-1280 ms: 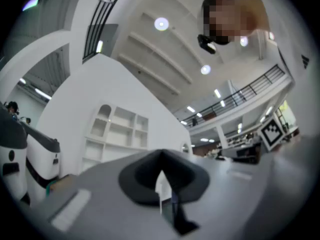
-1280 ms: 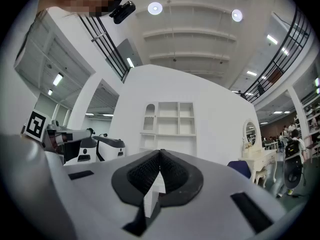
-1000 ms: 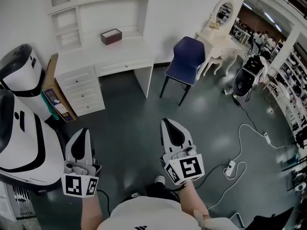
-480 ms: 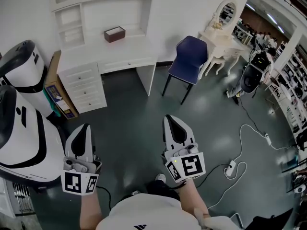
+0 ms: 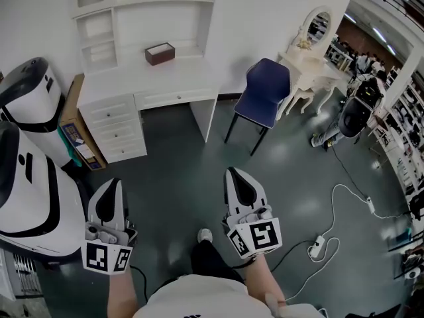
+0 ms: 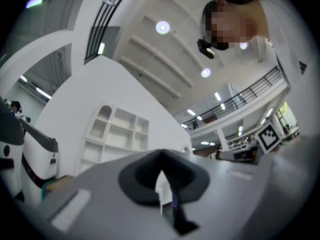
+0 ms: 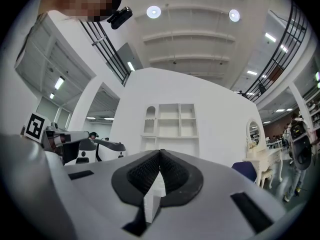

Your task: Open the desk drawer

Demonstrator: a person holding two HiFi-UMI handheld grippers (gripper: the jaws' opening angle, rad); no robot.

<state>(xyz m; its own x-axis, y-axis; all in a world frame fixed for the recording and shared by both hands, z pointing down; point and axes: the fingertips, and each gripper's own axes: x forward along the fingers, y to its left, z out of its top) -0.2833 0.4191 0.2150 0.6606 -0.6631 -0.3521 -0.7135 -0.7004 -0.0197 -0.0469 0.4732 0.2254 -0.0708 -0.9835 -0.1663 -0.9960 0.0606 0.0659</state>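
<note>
I am holding my left gripper (image 5: 111, 185) and right gripper (image 5: 236, 174) closed and empty, since the desk drawer (image 5: 175, 98) lies well apart.

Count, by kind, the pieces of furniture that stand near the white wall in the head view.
White wooden desk with shelves on top: 1
Dark blue padded chair with black legs: 1
White dressing table with an oval mirror: 1
Total: 3
</note>
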